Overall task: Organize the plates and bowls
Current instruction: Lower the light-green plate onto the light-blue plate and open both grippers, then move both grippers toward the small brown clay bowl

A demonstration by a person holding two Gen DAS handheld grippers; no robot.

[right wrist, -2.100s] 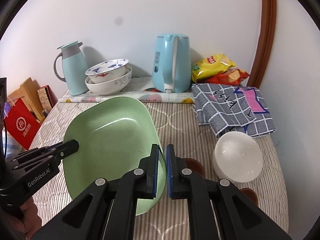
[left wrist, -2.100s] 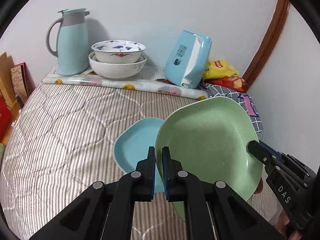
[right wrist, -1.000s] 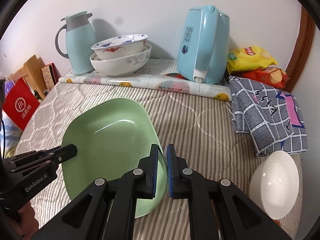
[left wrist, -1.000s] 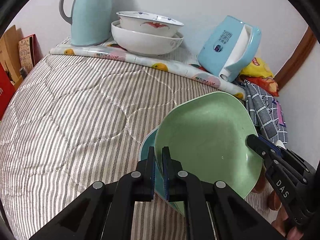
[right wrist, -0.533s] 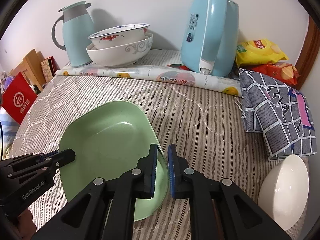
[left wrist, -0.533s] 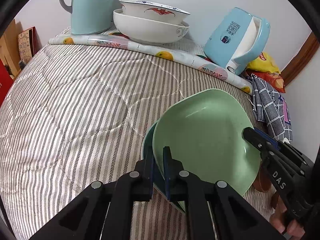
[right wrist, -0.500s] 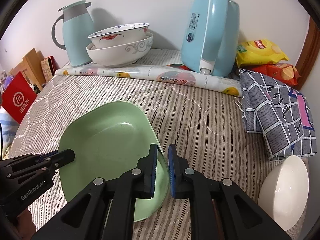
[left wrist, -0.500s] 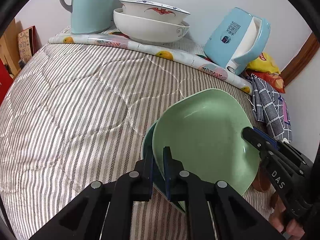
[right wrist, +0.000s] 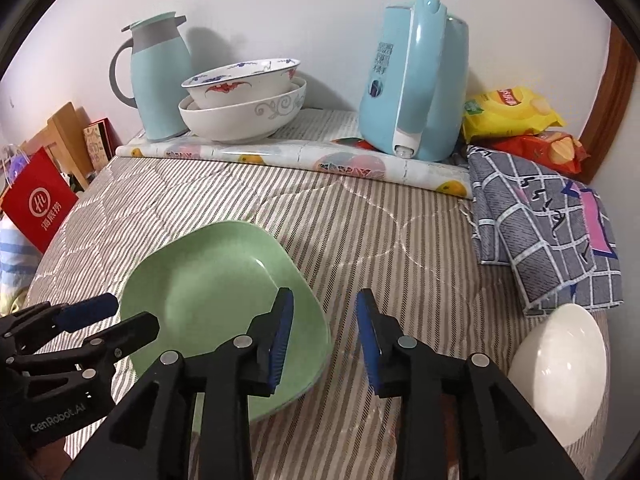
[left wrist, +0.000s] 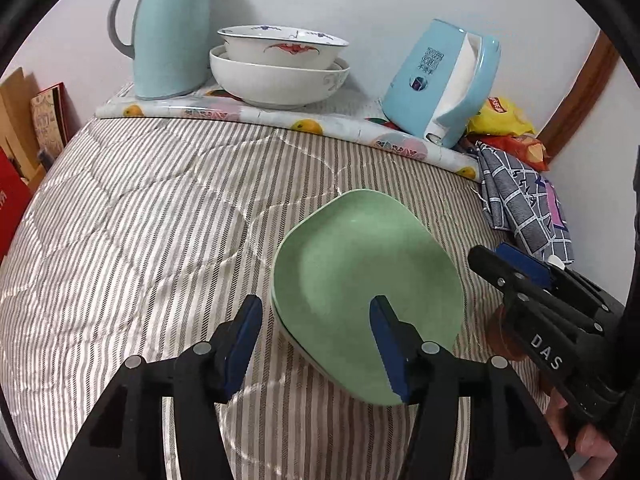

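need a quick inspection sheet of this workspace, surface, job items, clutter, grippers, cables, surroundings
surface: striped quilted cover, fruit-print mat at the back.
job's things: green plate lying on the cover, another plate's rim just visible beneath it; two stacked bowls on the mat; white bowl near the front right edge.
clutter: thermos jug, blue kettle, snack bags, checked cloth.
grippers: left hand-held gripper open, astride the plate's near edge; right hand-held gripper open at its right rim.
cables: nothing seen.
surroundings: white wall, wooden trim, red bag.
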